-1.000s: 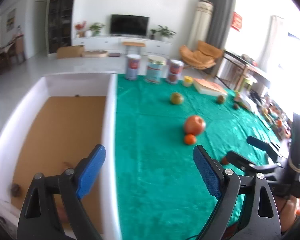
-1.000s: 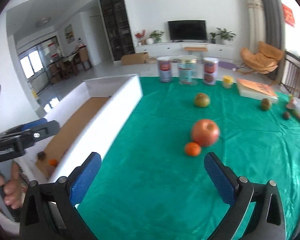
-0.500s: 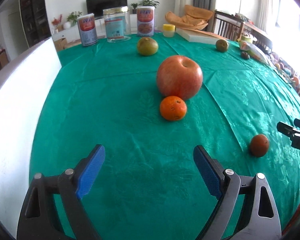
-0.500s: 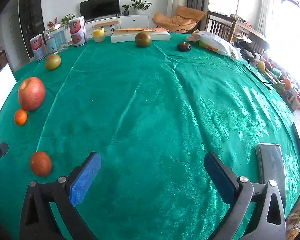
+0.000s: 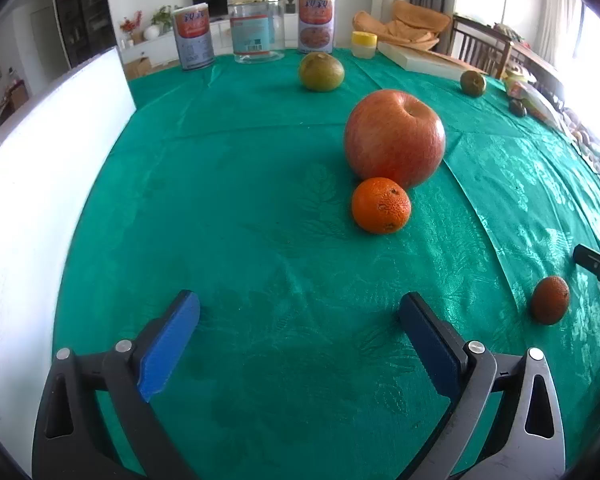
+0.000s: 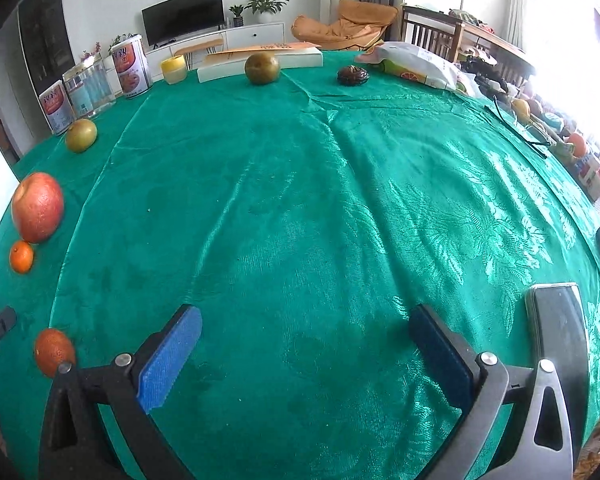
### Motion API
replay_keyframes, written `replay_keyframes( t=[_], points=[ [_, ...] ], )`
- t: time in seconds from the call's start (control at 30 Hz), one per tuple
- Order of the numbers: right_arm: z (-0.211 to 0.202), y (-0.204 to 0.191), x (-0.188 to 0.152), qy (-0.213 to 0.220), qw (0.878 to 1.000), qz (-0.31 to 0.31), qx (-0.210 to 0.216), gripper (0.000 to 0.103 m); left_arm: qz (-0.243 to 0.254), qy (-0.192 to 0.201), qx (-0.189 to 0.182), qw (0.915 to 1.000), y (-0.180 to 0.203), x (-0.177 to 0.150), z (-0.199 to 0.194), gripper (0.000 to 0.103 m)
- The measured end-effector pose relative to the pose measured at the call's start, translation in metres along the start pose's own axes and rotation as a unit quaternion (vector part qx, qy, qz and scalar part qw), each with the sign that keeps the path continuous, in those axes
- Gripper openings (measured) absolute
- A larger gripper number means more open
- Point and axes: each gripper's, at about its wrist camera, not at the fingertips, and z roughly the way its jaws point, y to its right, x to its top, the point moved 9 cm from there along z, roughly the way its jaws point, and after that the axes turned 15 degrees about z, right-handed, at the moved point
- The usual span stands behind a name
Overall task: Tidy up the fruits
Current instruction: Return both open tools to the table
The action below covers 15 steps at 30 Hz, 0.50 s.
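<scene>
Fruits lay on the green tablecloth (image 5: 228,208): red apple (image 5: 394,138) touching a small orange (image 5: 381,205), mid-table. White box wall (image 5: 40,184) bounded the left edge. Left gripper (image 5: 300,340) was opening, nothing between; right gripper (image 6: 306,344) stood apart, empty.

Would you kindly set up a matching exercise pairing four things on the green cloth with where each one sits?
1. red apple
2. small orange
3. clear jar
4. yellow cup

A. between two printed cans
B. touching the apple's near side
C. beside the flat box at the far edge
D. middle of the cloth, behind the small orange

Pairs: 1-D, 2-B, 3-A, 4-C
</scene>
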Motion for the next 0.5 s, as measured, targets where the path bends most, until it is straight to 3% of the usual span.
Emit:
replay_keyframes(
  t=[0.5],
  points=[
    [0.0008,-0.0007,-0.0004,0.0,1.0,0.0,0.0,0.103,-0.001,0.0,-0.001,1.0,-0.0005,-0.0003,0.0001,0.102]
  ],
)
